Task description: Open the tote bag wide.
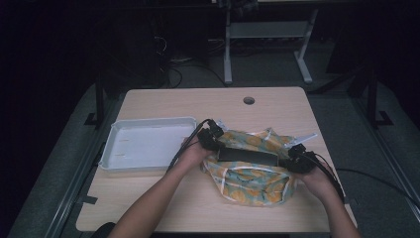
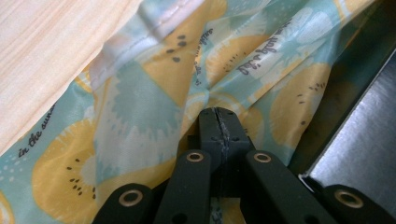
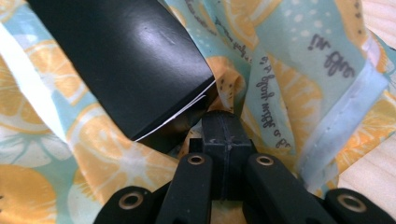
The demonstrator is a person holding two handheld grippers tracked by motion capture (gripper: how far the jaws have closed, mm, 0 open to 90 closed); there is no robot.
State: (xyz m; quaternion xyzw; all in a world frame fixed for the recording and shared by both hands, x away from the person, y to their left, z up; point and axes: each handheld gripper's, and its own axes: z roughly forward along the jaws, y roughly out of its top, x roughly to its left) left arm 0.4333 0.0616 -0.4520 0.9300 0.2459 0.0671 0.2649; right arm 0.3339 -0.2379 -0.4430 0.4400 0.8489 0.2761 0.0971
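Note:
A teal bag (image 1: 252, 181) printed with orange fruit slices lies crumpled on the wooden table (image 1: 188, 104). A long black box (image 1: 247, 155) rests across the bag's top, between the two hands. My left gripper (image 1: 214, 139) is at the bag's left end; its jaws (image 2: 217, 114) are shut, and the cloth (image 2: 140, 102) bunches toward their tips. My right gripper (image 1: 296, 159) is at the bag's right end, its jaws (image 3: 223, 117) shut on folds of the cloth (image 3: 289, 93) just below a corner of the glossy black box (image 3: 121, 56).
A white tray (image 1: 115, 148) stands just left of the left hand. A round cable hole (image 1: 248, 100) sits near the table's far edge. Cables trail from both grippers. Desk legs stand on the dark floor beyond the table.

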